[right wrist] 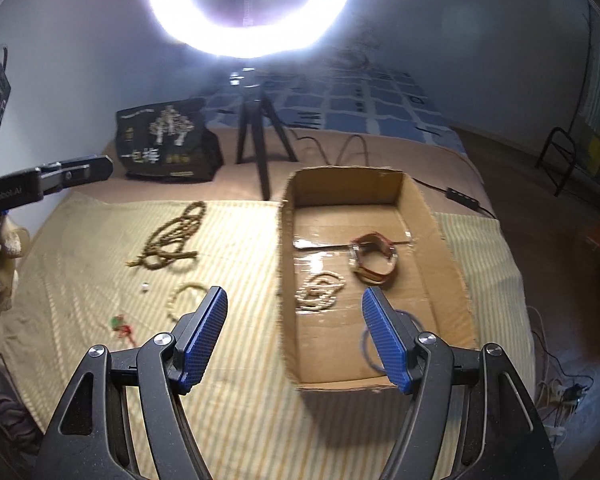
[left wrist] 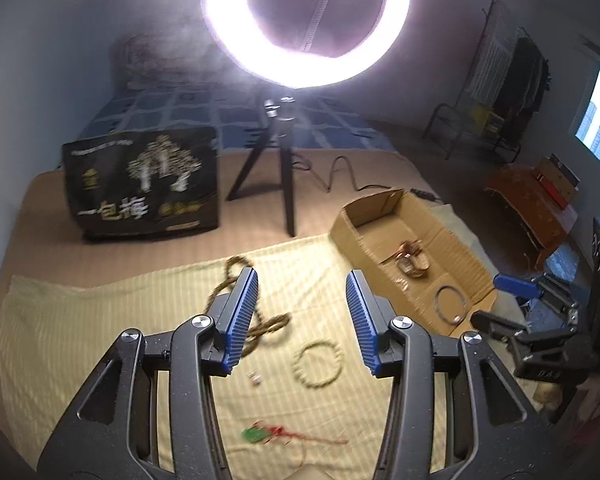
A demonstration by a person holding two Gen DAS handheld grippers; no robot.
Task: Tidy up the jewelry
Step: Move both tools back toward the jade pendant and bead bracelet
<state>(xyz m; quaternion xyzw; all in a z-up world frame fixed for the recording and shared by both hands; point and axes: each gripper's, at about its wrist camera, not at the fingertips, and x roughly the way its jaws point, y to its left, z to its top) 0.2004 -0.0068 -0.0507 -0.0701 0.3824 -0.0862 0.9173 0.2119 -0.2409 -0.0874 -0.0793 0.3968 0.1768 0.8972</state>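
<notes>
Jewelry lies split across the bed: a long brown bead necklace, a pale bead bracelet and a green-and-red charm on the striped yellow cloth. Inside the cardboard box, only the right wrist view makes out a coiled pale bead strand beside the brown leather band; a thin ring shows plainly from the left. Left gripper hovers released, nothing between its jaws; right gripper likewise spread and empty. Ring light glares behind.
</notes>
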